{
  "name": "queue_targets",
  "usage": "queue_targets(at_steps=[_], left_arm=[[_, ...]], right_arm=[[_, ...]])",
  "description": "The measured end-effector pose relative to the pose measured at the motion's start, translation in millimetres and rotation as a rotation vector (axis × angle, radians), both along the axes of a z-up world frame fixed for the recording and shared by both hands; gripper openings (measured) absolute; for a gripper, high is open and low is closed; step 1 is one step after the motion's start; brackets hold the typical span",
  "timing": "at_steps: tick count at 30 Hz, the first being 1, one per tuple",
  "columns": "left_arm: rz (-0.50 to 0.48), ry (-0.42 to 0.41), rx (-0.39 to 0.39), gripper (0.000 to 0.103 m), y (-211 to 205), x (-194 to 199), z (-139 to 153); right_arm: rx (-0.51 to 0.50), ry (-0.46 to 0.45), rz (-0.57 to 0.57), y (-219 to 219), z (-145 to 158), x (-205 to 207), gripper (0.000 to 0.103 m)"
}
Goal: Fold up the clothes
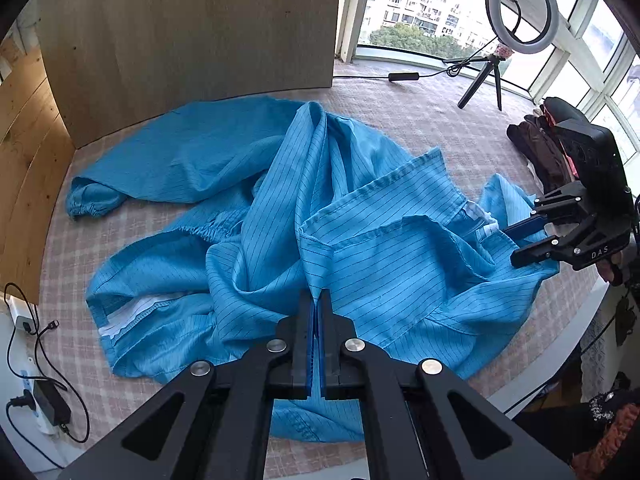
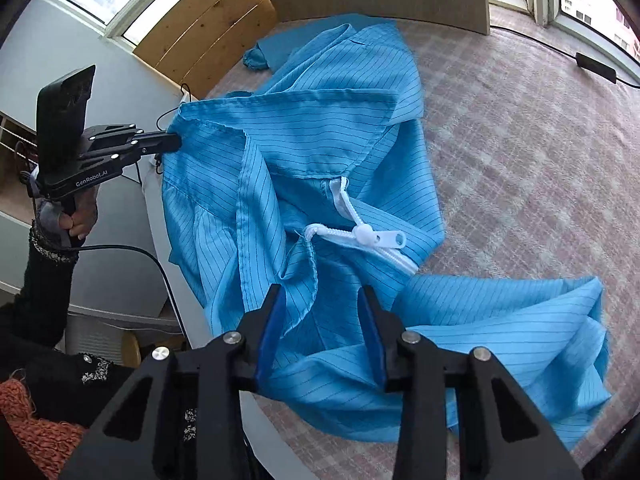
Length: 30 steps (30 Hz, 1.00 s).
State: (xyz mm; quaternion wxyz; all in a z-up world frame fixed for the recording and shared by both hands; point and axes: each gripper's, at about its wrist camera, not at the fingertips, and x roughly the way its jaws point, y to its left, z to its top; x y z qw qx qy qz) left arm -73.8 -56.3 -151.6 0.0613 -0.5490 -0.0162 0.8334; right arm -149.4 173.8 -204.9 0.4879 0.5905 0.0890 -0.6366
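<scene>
A crumpled blue striped coat (image 1: 280, 208) lies spread over the checked cloth of the desk (image 1: 448, 128), one elastic-cuffed sleeve (image 1: 92, 204) stretched toward the wooden panel (image 1: 192, 36) at the back. The left tongs (image 1: 317, 300) are clamped tight on a raised fold of the coat near the desk's front edge, the fabric pinched between the blue pads. The right tongs (image 2: 322, 296) stand wide apart over the other side of the garment, gripping nothing, with loose fabric lying below and between the fingers. A white zipper (image 2: 380, 240) with its pull tab shows just ahead of the right tongs. A ring light (image 1: 524, 8) on a small tripod stands near the windows, and a pile of dark clothes (image 1: 536, 148) sits at the far right of the desk.
</scene>
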Motion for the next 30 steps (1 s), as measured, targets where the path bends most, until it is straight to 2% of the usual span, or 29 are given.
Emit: queue_targets(at_steps=[2,3,4,5,8,10,13,15,18,19,20,21,22,25,26,28,30], left_arm=[[-0.009,0.004,-0.001,0.001,0,1,0],[-0.012,0.005,-0.003,0.001,0,1,0],[-0.014,0.007,-0.008,0.001,0,0,0],[-0.015,0.009,-0.013,0.001,-1,0,0],[-0.012,0.014,-0.020,0.001,-5,2,-1],[0.005,0.005,-0.006,0.001,-11,4,-5],[0.018,-0.014,0.035,0.001,-15,6,-14],[0.008,-0.017,0.042,0.001,-12,6,-17],[0.000,-0.014,0.031,0.001,-6,5,-18],[0.002,-0.013,0.038,0.001,-7,5,-18],[0.005,-0.011,0.045,0.001,-9,4,-17],[0.009,-0.009,0.051,0.001,-11,3,-17],[0.012,-0.008,0.055,0.001,-14,3,-17],[0.021,-0.009,0.070,0.001,-20,2,-17],[0.019,-0.011,0.086,0.002,-21,2,-16],[0.039,0.004,0.095,0.006,-26,5,-10],[0.070,0.027,0.093,0.015,-33,10,-1]], right_arm=[[0.023,-0.001,0.007,-6,-3,2,0.034],[0.034,-0.001,0.010,-9,-5,3,0.027],[0.050,0.000,0.014,-14,-9,3,0.005],[0.038,-0.003,0.007,-15,-9,3,0.002],[-0.170,-0.086,-0.081,-4,12,-14,0.001],[-0.258,-0.062,-0.202,9,29,-39,0.001],[-0.264,-0.005,-0.358,14,31,-73,0.001],[-0.207,0.040,-0.347,8,33,-73,0.002],[-0.123,0.106,-0.330,0,37,-73,0.005],[-0.096,0.127,-0.323,-3,38,-73,0.012],[-0.120,0.116,-0.300,-1,43,-69,0.020],[-0.142,0.106,-0.278,1,49,-66,0.040],[-0.140,0.123,-0.296,5,53,-68,0.052],[-0.028,0.226,-0.424,25,65,-90,0.052],[-0.042,0.222,-0.425,27,70,-93,0.052],[-0.065,0.262,-0.303,6,86,-77,0.052],[-0.070,0.311,-0.144,-31,96,-53,0.052]])
